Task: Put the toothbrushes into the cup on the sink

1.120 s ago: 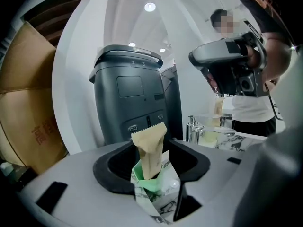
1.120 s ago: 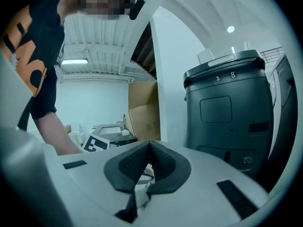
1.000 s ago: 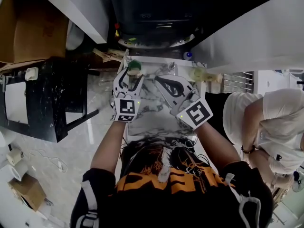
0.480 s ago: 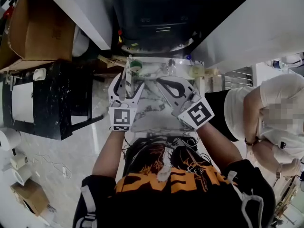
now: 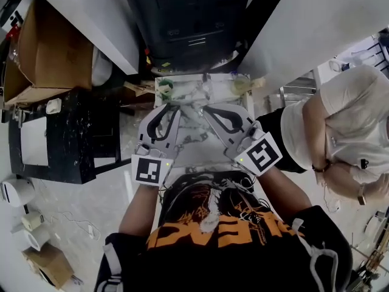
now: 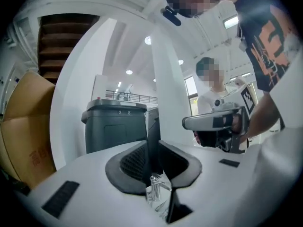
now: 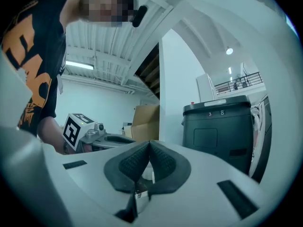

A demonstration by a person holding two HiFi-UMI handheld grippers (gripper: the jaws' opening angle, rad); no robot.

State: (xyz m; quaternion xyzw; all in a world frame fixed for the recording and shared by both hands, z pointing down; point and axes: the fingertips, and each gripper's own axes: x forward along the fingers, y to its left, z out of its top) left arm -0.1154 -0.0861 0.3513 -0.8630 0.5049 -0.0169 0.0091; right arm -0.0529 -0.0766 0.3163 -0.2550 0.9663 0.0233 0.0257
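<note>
In the head view a green cup (image 5: 165, 86) stands at the back left corner of the white marble sink top (image 5: 196, 152). I cannot make out any toothbrush. My left gripper (image 5: 173, 107) (image 6: 152, 150) is held level, nearer me than the cup. Its jaws have just been closing and stand a narrow gap apart, with nothing between them. My right gripper (image 5: 205, 107) (image 7: 149, 148) is beside it, shut and empty. A chrome tap (image 6: 155, 187) shows below the left jaws.
A dark grey bin (image 5: 182, 17) (image 6: 116, 126) (image 7: 220, 126) stands behind the sink, between white walls. A pale bottle (image 5: 243, 85) sits at the sink's back right. A cardboard box (image 5: 55, 47) and a black table (image 5: 67, 132) are left. Another person (image 5: 346, 120) stands right.
Both grippers have drawn back from the cup toward me and risen. The left jaws spread wide near the cup, then came nearly together. The right stayed shut.
</note>
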